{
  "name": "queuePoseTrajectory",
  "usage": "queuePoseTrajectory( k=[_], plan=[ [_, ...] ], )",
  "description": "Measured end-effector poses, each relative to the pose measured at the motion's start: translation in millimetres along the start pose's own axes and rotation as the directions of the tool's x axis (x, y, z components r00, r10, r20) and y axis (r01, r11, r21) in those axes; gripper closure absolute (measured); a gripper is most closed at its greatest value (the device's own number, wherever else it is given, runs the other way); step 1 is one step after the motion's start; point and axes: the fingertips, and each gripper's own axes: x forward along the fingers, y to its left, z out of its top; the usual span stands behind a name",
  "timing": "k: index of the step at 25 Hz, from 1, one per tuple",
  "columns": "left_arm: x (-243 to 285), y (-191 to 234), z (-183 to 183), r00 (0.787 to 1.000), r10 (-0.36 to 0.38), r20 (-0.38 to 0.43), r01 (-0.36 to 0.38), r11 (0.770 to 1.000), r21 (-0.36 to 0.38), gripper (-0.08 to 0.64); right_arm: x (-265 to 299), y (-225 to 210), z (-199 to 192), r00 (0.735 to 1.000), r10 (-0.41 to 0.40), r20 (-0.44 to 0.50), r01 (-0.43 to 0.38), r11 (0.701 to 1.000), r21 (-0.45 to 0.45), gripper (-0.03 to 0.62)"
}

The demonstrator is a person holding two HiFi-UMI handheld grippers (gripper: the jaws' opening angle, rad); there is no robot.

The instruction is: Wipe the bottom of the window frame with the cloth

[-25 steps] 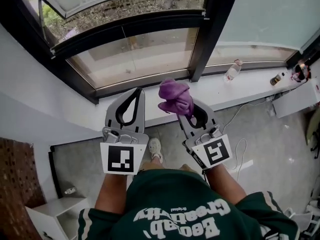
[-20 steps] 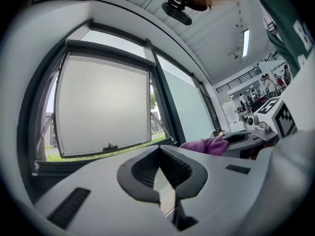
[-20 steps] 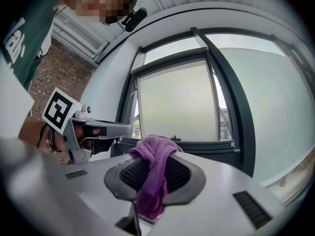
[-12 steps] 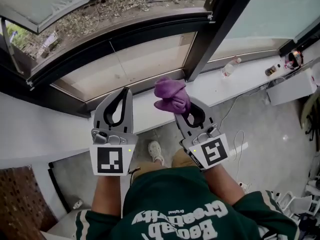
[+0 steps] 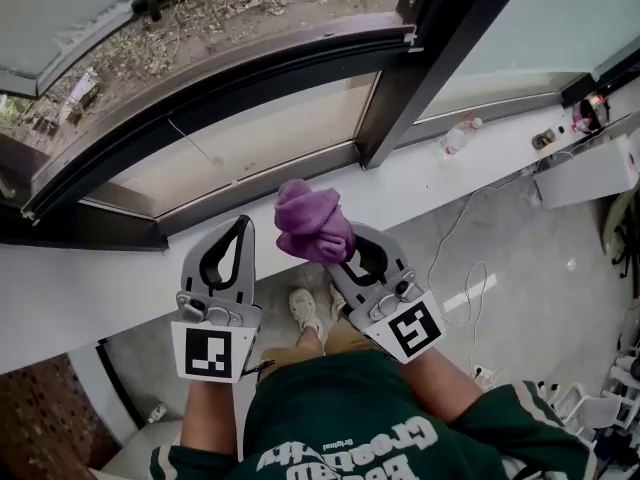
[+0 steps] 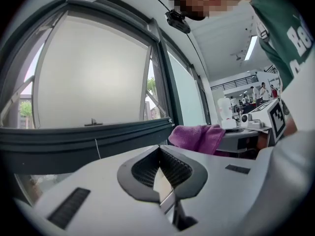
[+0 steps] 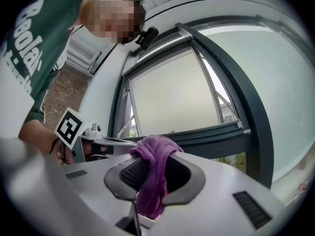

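Dark metal window frame [image 5: 250, 73] spans the upper half of the head view, its bottom rail running along a white sill [image 5: 120, 268]. At lower left the left gripper [image 5: 238, 228] has its jaws pressed together with nothing between them. Just right of centre, the right gripper [image 5: 340, 253] is clamped on a bunched purple cloth [image 5: 310, 223], which overlaps the sill just below the bottom rail. A small bottle [image 5: 455, 138] lies on the sill at upper right.

White "Beola…" print on the green shirt [image 7: 30, 31]
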Motion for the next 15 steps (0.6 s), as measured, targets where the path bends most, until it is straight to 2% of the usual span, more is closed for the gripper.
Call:
queuePoseTrajectory(
  k=[6, 9, 12, 15],
  plan=[
    [32, -19, -47, 0.993, -0.008, -0.117, 0.006, 1.000, -0.019, 0.551, 0, -39, -62, 0.999, 0.005, -0.042, 0.000, 0.994, 0.112, 0.512],
    [40, -29, -72, 0.988, -0.007, -0.155, 0.006, 1.000, -0.010, 0.551, 2, -52, -86, 0.999, 0.019, -0.039, -0.014, 0.993, 0.121, 0.512],
    [45, -32, -89, 0.985, -0.015, -0.170, 0.013, 1.000, -0.010, 0.551, 4, -56, -105, 0.998, 0.020, -0.058, -0.011, 0.989, 0.148, 0.512],
    [44, -22, -109, 0.985, -0.014, -0.172, 0.013, 1.000, -0.012, 0.551, 5, -42, -127, 0.996, 0.039, -0.084, -0.026, 0.987, 0.156, 0.511]
  ],
)
